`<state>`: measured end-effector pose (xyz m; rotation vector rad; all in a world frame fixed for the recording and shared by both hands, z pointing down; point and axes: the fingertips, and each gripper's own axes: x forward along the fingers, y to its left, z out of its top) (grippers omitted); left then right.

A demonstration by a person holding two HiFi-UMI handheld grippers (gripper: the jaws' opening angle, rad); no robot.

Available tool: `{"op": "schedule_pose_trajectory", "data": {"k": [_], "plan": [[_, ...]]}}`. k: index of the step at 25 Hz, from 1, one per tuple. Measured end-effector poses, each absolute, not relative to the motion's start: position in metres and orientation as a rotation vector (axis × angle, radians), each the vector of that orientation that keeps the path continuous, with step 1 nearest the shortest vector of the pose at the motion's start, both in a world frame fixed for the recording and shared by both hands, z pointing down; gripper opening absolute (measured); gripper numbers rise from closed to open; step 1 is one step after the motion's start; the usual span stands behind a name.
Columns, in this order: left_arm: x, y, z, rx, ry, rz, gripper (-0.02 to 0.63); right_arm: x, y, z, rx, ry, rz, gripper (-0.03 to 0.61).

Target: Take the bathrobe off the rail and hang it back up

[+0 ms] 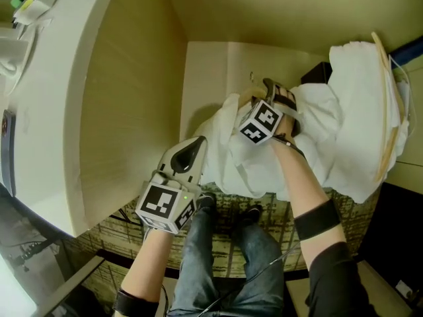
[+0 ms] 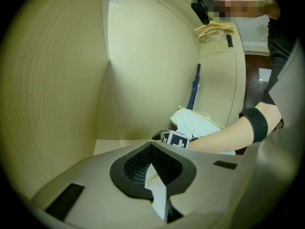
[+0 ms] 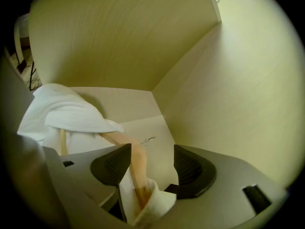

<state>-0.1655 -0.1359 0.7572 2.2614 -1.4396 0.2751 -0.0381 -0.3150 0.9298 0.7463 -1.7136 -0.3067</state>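
I find the left gripper (image 2: 151,165) clenched on a fold of the white bathrobe (image 1: 357,111), with the cloth pinched between its pads. The right gripper (image 3: 151,163) stands released, jaws wide apart. The wooden hanger (image 3: 135,162) and a roll of robe cloth lie in the gap (close against one pad, clear of the other). The bathrobe sits bunched inside the cream-panelled wardrobe (image 1: 132,98), toward its right side, with both grippers at the robe's left edge.

The white towelling bathrobe (image 3: 66,113) covers most of the pale wooden hanger (image 3: 135,163). From above, my right forearm (image 1: 301,180) hides part of the robe.
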Motion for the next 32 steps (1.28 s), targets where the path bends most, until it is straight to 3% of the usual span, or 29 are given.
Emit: {"op": "schedule_pose_trajectory", "data": {"k": [13, 18, 25, 32], "plan": [[-0.160, -0.122, 0.707, 2.237, -1.432, 0.254, 0.003, -0.022, -0.291, 0.837, 0.888, -1.789, -0.240, 0.308], [-0.143, -0.125, 0.621, 2.271, -1.455, 0.256, 0.003, -0.004, -0.275, 0.720, 0.999, -1.895, -0.168, 0.242], [-0.127, -0.110, 0.490, 2.310, -1.543, 0.243, 0.003, 0.018, -0.209, 0.533, 1.107, -2.156, -0.087, 0.034], [-0.133, -0.071, 0.399, 2.276, -1.621, 0.274, 0.003, 0.064, -0.145, 0.423, 1.238, -2.355, 0.143, 0.023]]}}
